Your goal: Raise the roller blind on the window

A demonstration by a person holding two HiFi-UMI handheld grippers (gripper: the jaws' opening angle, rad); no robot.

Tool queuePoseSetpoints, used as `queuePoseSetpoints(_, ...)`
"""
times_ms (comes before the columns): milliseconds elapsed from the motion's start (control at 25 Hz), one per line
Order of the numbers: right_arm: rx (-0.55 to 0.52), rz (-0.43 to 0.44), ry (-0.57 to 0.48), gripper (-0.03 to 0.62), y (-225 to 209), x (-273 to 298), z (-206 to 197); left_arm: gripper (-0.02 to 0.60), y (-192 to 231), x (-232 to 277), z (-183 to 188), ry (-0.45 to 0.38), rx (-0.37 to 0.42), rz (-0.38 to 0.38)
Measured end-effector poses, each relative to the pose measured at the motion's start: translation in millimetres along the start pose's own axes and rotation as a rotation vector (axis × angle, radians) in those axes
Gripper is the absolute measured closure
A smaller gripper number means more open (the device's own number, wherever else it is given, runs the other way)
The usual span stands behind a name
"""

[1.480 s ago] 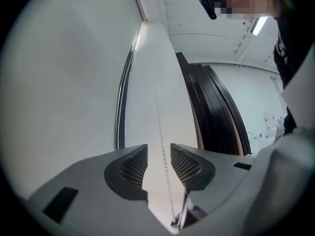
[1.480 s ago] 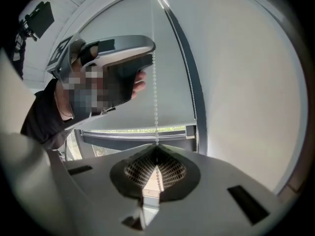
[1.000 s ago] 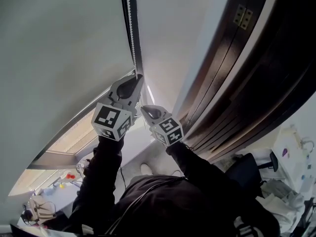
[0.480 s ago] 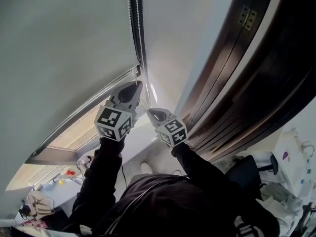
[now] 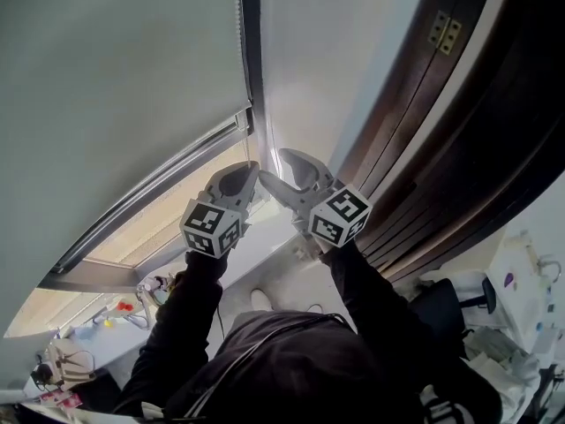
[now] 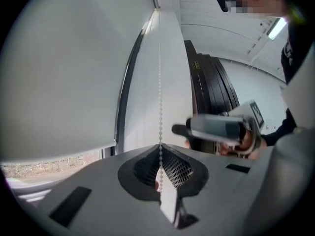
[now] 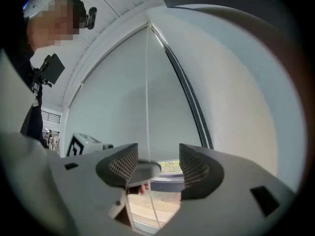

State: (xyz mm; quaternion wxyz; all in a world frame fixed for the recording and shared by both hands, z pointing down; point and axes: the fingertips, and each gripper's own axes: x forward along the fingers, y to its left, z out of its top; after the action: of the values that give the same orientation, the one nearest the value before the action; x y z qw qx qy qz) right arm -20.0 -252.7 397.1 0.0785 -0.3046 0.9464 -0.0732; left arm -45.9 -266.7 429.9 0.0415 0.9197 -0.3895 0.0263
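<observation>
From where I sit, the pale grey roller blind (image 5: 115, 87) hangs over most of the window; its lower edge slants across the head view, and a strip of bright window pane (image 5: 146, 237) shows under it. The thin white bead chain (image 5: 240, 42) runs down the blind's right side, next to the dark upright of the frame.

My left gripper (image 5: 250, 168) is raised to that chain; in its own view the jaws are pressed together with the white bead chain (image 6: 159, 97) caught between the ribbed pads, the strand rising straight and taut from the grip.

My right gripper (image 5: 281, 170) is just beside the left one, at about the same height; its jaws are opening, and its own view shows the two ribbed pads (image 7: 194, 168) well apart. A strand of the chain (image 7: 147, 107) passes through the gap, nearer the left-hand pad; neither pad presses on it. The tip of the left gripper (image 7: 142, 170) shows in that same gap, low down.

To the right stands a dark wooden door frame (image 5: 441, 131) with a brass hinge (image 5: 441, 32); both black sleeves reach up from below.
</observation>
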Motion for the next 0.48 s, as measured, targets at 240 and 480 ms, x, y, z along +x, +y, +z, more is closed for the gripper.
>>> queuePoseSetpoints(240,-0.121,0.073,0.01,0.444,25,23,48,0.572,-21,6,-72,0.119,-0.041,-0.033)
queuePoseSetpoints(480,-0.152,0.071,0.018,0.579,30,26,56,0.572,-51,-3,-159,0.236,-0.109,-0.066)
